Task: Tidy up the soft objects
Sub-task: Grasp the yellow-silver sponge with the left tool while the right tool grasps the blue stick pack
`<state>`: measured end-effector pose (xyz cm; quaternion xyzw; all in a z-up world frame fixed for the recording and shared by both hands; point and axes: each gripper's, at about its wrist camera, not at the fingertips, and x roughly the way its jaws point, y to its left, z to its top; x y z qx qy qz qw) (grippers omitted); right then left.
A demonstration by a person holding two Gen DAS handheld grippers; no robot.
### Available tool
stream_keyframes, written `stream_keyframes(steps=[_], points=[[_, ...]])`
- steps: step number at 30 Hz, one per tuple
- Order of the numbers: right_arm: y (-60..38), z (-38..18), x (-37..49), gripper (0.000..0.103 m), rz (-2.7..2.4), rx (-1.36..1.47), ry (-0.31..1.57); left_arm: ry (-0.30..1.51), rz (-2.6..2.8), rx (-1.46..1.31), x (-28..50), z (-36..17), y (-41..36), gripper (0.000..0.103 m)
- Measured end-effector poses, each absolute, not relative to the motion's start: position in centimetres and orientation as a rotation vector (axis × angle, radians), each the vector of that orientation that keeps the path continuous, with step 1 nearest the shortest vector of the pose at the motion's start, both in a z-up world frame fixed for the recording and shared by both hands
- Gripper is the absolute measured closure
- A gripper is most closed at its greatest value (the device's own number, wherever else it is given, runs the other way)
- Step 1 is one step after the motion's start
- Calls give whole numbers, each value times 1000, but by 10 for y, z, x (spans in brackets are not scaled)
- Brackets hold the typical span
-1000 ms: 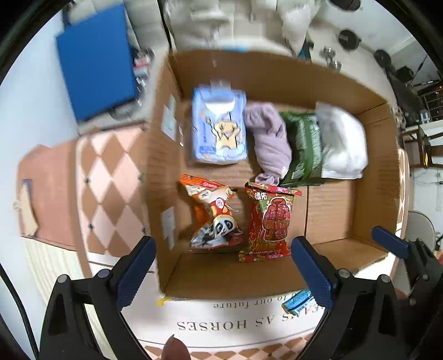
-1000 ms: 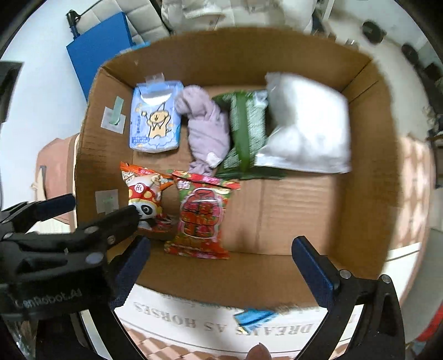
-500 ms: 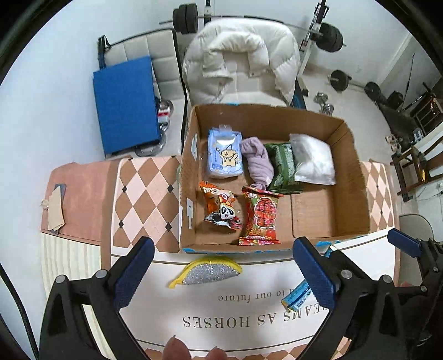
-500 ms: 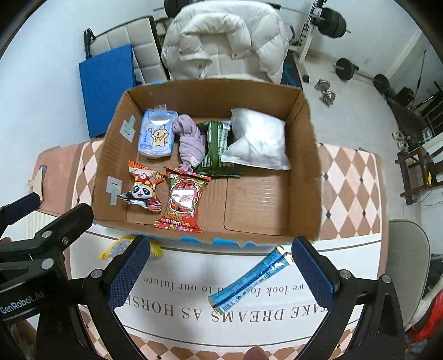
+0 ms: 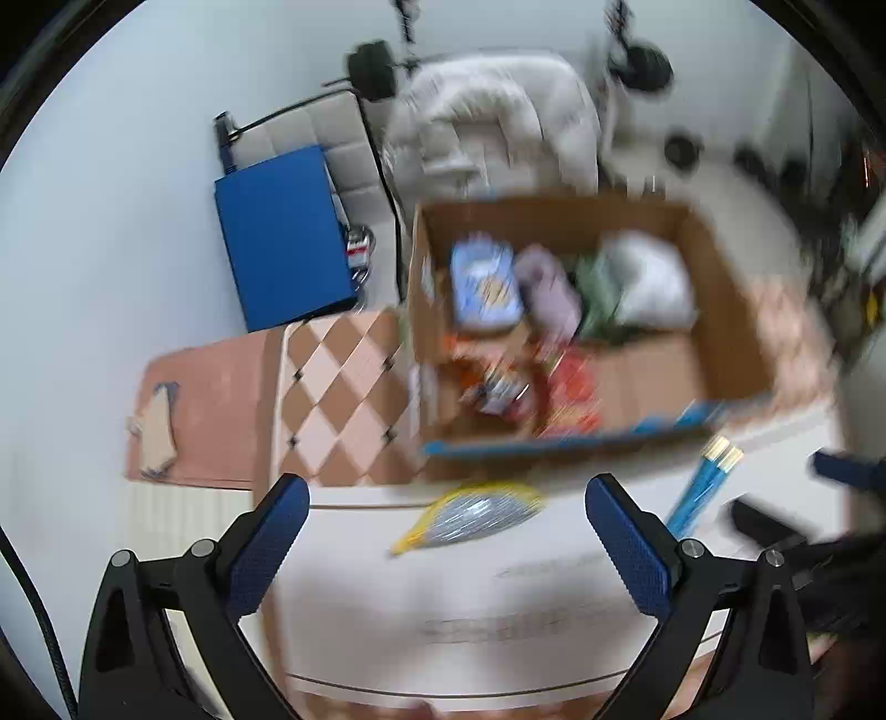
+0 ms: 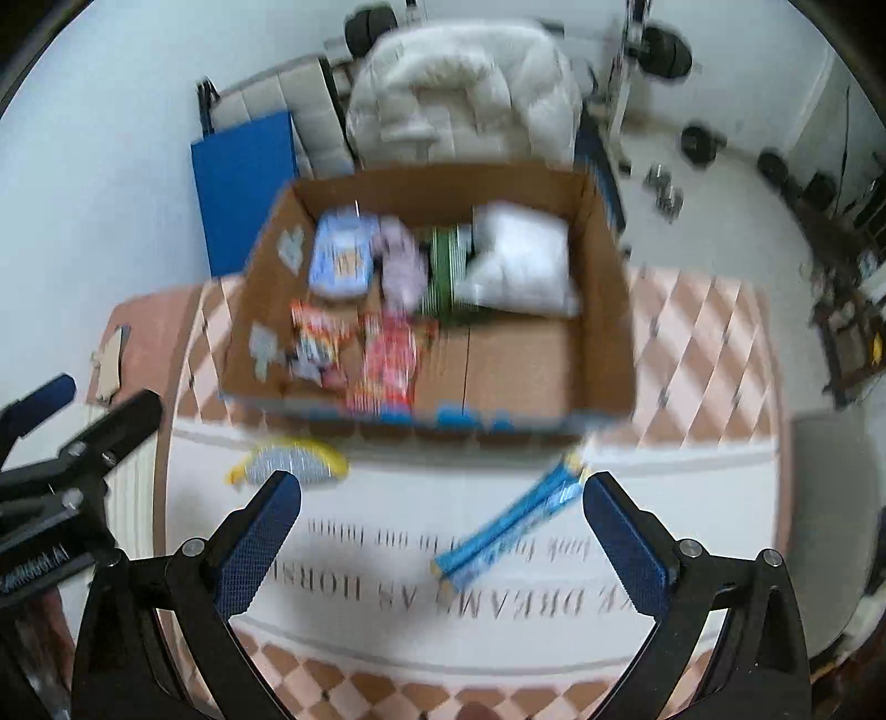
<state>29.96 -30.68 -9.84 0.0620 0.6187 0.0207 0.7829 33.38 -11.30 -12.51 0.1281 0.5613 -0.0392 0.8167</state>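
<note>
A cardboard box [image 5: 736, 310] [image 6: 603, 310] stands on the table and holds several soft packs: a blue wipes pack [image 6: 340, 260], a lilac cloth [image 6: 401, 263], a green pack [image 6: 443, 271], a white bag [image 6: 523, 257] and red snack bags [image 6: 387, 365]. A yellow and silver sponge [image 5: 470, 515] [image 6: 290, 462] and a blue stick pack [image 5: 700, 484] [image 6: 515, 526] lie on the white cloth in front of the box. My left gripper [image 5: 448, 540] is open and empty above the sponge. My right gripper [image 6: 443, 540] is open and empty above the stick pack. Both views are blurred.
The table has a checked cloth [image 6: 698, 343] under a white lettered runner [image 6: 421, 587]. Behind it stand a chair with a white puffy jacket [image 6: 465, 94], a blue board [image 6: 243, 177] and gym weights [image 6: 670, 52]. The left gripper's body shows at the right view's left edge [image 6: 66, 443].
Both grippers have pulled back and up from the box, so the sponge, the stick pack and the room came into view. Both stay open and empty.
</note>
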Motion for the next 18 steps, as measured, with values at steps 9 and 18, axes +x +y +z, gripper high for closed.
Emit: stream_keyframes(steps=[9, 18], points=[[-349, -210, 268, 0, -104, 405, 1527, 1299, -286, 798, 333, -264, -140, 1], [-367, -270, 276, 1, -250, 451, 1555, 1389, -424, 903, 335, -329, -168, 27]])
